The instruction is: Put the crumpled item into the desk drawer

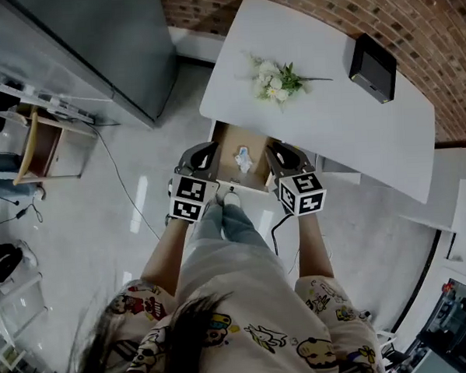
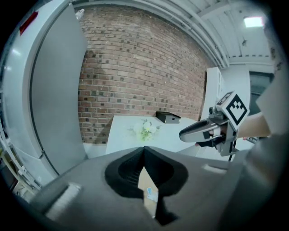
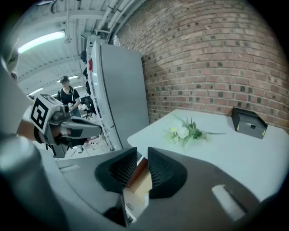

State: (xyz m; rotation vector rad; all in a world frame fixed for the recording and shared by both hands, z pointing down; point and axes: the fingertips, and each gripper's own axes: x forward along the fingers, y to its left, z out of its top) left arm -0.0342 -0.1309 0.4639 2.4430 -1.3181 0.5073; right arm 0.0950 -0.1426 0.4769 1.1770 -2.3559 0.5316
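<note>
A crumpled white item (image 1: 243, 158) lies inside the open brown desk drawer (image 1: 224, 142), which juts out from under the white desk's (image 1: 347, 129) front edge. My left gripper (image 1: 206, 153) hovers at the drawer's left side, its jaws shut and touching at the tips, with nothing held. Over the drawer's right side, my right gripper (image 1: 279, 151) has a narrow gap between its jaws, also empty. In the left gripper view the item (image 2: 152, 194) and drawer floor (image 2: 145, 179) show below the left gripper (image 2: 143, 151). The right gripper (image 3: 142, 155) looks down onto the drawer (image 3: 141, 182).
A bunch of white flowers (image 1: 276, 80) and a black box (image 1: 371, 67) lie on the desk. A tall grey cabinet (image 1: 109, 48) stands to the left, a brick wall behind. A wooden shelf (image 1: 40, 145) is far left. My legs (image 1: 233, 221) are right before the drawer.
</note>
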